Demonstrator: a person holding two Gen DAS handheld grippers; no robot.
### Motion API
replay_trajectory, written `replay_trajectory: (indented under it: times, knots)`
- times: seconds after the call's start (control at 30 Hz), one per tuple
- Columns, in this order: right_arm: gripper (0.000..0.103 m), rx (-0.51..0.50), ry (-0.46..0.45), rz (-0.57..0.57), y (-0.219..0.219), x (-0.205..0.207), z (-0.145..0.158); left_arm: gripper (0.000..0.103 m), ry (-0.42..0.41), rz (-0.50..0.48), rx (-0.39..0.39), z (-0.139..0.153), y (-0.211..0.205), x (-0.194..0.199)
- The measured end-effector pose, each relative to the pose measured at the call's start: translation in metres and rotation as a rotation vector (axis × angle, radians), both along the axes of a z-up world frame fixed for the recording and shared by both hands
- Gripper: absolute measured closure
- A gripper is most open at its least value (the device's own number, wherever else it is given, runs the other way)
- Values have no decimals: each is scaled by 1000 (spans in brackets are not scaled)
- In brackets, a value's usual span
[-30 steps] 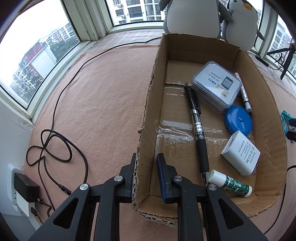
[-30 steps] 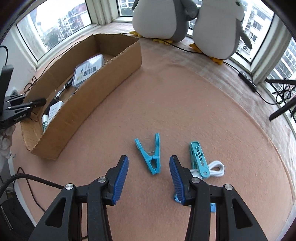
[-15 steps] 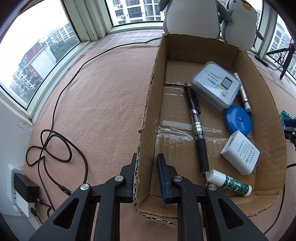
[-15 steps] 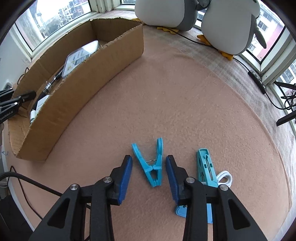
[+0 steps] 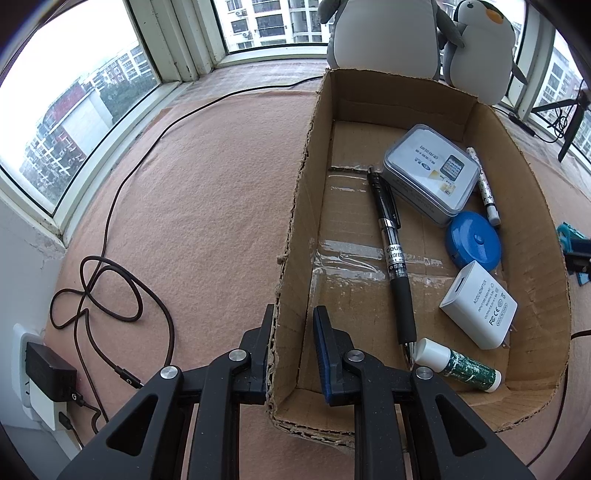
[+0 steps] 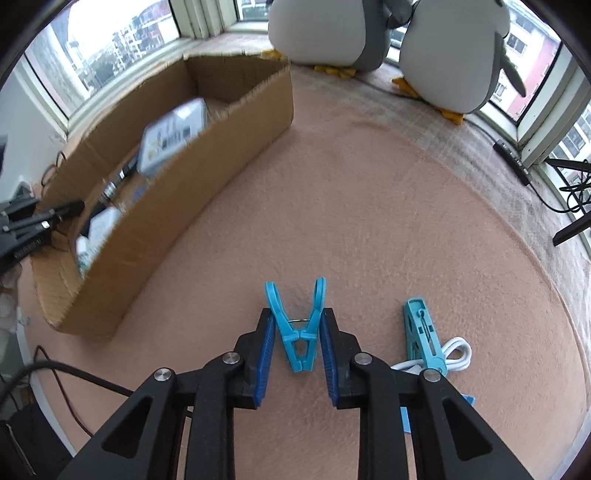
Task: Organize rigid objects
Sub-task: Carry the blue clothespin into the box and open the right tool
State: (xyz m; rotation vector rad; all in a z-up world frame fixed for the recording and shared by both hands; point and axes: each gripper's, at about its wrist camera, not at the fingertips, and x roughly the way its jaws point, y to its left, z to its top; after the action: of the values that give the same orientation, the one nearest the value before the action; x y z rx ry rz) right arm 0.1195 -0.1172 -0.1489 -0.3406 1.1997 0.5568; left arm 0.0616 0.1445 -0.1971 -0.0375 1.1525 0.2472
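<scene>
My left gripper (image 5: 291,317) is shut on the near left wall of the open cardboard box (image 5: 295,206), one finger inside and one outside. In the box lie a black pen (image 5: 391,251), a grey tin (image 5: 430,177), a round blue tape measure (image 5: 472,240), a white charger (image 5: 478,304), a glue stick (image 5: 458,365) and a spotted pen (image 5: 485,188). On the felt, a blue clothespin (image 6: 297,332) sits between the blue pads of my right gripper (image 6: 297,321). Its jaws are closing, and both pads touch the clip's spread arms.
A teal clothespin (image 6: 423,336) lies on a coiled white cable (image 6: 456,354) just right of the right gripper. Two plush penguins (image 6: 328,29) stand at the window behind the box. A dark cable (image 5: 110,295) and a wall adapter (image 5: 48,369) lie left of the box.
The right gripper's jaws have narrowed from wide apart to touching the blue clothespin, which has turned straight between them. The left gripper and the box have not moved.
</scene>
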Motion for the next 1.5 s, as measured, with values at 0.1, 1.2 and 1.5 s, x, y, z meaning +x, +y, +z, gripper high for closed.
replay_trajectory:
  times: [0.1, 1.2, 1.5]
  knots:
    - [81, 38, -31, 5, 7, -2, 20, 84, -1, -1, -2, 0, 1, -1]
    - [81, 130, 4, 208, 162, -9, 16, 84, -7, -5, -22, 2, 9, -4]
    - [80, 131, -3, 217, 167, -12, 15, 84, -7, -6, -22, 2, 9, -4]
